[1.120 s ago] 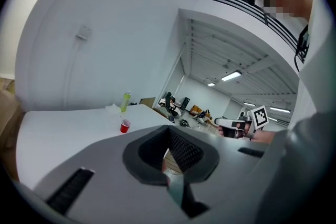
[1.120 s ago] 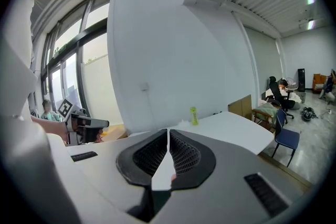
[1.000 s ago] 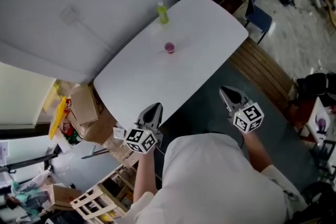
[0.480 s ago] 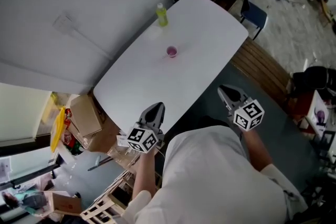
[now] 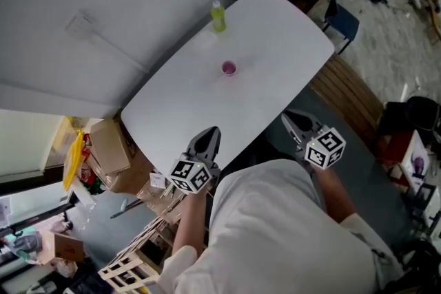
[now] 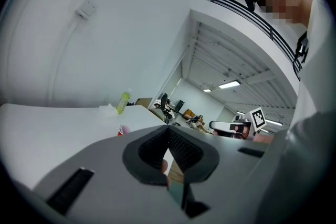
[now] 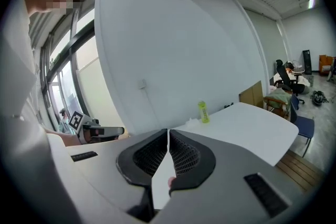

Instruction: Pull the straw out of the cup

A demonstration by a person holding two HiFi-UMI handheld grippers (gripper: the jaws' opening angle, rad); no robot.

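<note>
Closest to me, both grippers hang short of the desk's near edge, each with its marker cube behind it. The left gripper (image 5: 210, 131) has its dark, ribbed pads pressed together with nothing between them, and its own view (image 6: 168, 127) shows the same. The right gripper (image 5: 286, 115) is also pinched closed and empty, its grid-textured pads meeting at the tips (image 7: 168, 131).

Beyond them lies the desk (image 5: 275, 51), a smooth white slab with rounded corners. Near its middle, well apart from both grippers, the small round pink cup (image 5: 229, 68) stands upright. It is too small for me to make out the straw. At the far edge by the wall stands a slim yellow-green bottle (image 5: 218, 16). Brown cardboard boxes (image 5: 110, 144) sit on the floor off the desk's left end.
</note>
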